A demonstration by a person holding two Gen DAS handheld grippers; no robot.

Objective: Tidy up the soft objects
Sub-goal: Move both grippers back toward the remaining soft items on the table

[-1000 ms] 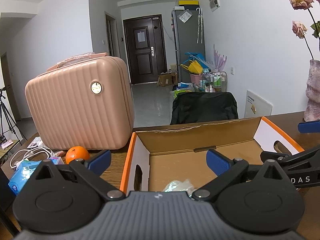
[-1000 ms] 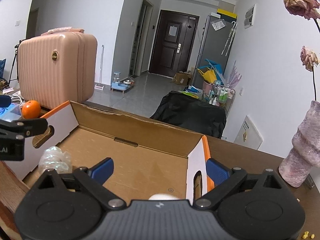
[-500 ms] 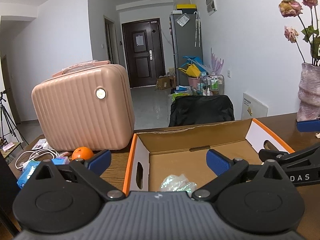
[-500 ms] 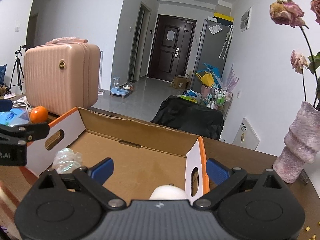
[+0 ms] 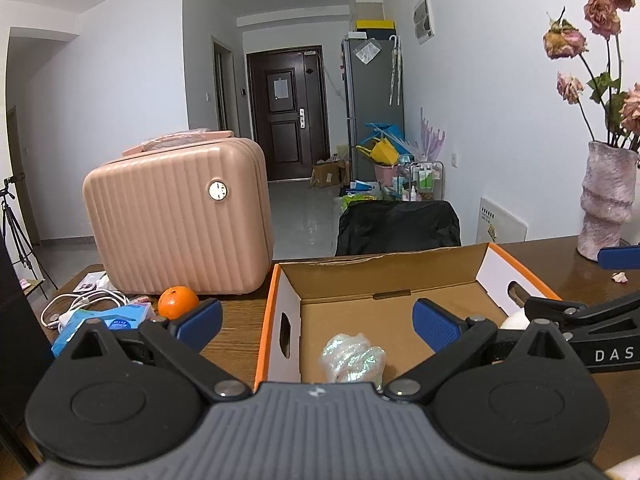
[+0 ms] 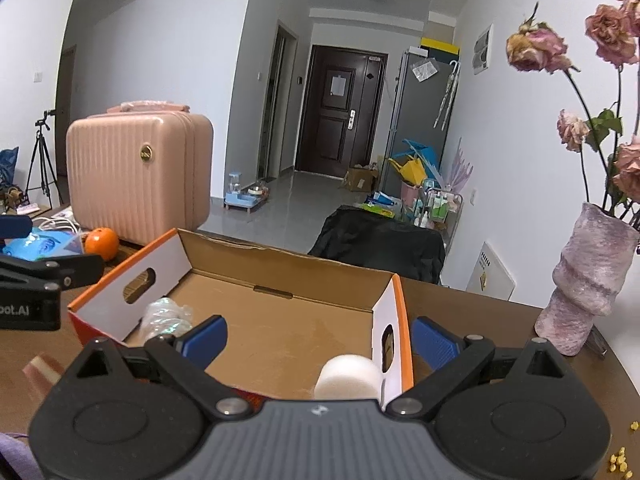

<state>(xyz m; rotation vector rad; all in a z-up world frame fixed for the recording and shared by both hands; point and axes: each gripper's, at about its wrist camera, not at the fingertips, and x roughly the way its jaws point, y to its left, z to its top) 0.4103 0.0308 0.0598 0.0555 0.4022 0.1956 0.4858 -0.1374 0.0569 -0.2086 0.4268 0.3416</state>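
An open cardboard box (image 5: 384, 276) with orange rims sits on the wooden table; it also shows in the right wrist view (image 6: 280, 280). Inside lie a crumpled iridescent plastic wad (image 5: 354, 360), also in the right wrist view (image 6: 166, 316), and a white foam roll (image 6: 348, 376), glimpsed in the left wrist view (image 5: 514, 320). My left gripper (image 5: 316, 320) is open and empty above the box's near left part. My right gripper (image 6: 320, 336) is open and empty above the box's near right end, over the white roll.
A pink suitcase (image 5: 180, 216) stands at the table's left back, with an orange (image 5: 178, 302), a blue tissue pack (image 5: 104, 320) and white cables (image 5: 80, 304) before it. A pink vase (image 6: 588, 276) with dried roses stands right. A black-covered chair (image 5: 396, 222) is behind the table.
Both grippers have risen and pulled back from the box, so more of its inside, the wad and the white roll show. Both stay open.
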